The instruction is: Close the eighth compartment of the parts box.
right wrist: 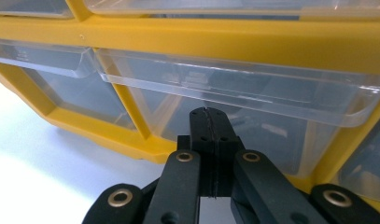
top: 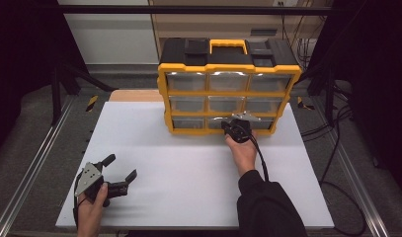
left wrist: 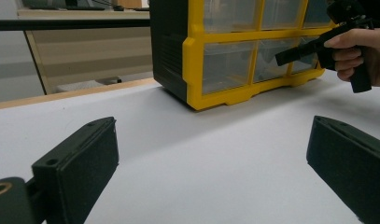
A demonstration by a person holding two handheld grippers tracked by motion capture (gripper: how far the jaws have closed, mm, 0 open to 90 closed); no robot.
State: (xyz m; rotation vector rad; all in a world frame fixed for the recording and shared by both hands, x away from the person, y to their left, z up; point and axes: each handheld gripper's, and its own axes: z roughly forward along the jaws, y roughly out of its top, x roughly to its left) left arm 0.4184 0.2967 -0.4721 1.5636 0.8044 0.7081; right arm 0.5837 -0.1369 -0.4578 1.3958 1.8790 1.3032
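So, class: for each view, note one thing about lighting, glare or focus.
High view: dark surroundings, bright white table. Left gripper view: near black tool pads soft, yellow-framed drawer cabinet sharper. Right gripper view: glare streaks on clear plastic drawers; shut tool in front.

Left tongs [top: 120, 168] spread wide and low, right tongs [right wrist: 210, 116] pressed shut, arm extended forward

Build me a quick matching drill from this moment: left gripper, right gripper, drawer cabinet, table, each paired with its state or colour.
Things:
1. left gripper
2. right gripper
3. drawer cabinet
4. table

States:
A. white surface
B. jaws shut, tips at a bottom-row clear drawer
C. yellow frame, black top
D. jaws wide open, nothing between them

Pairs: 1-D, 2-B, 3-C, 4-A
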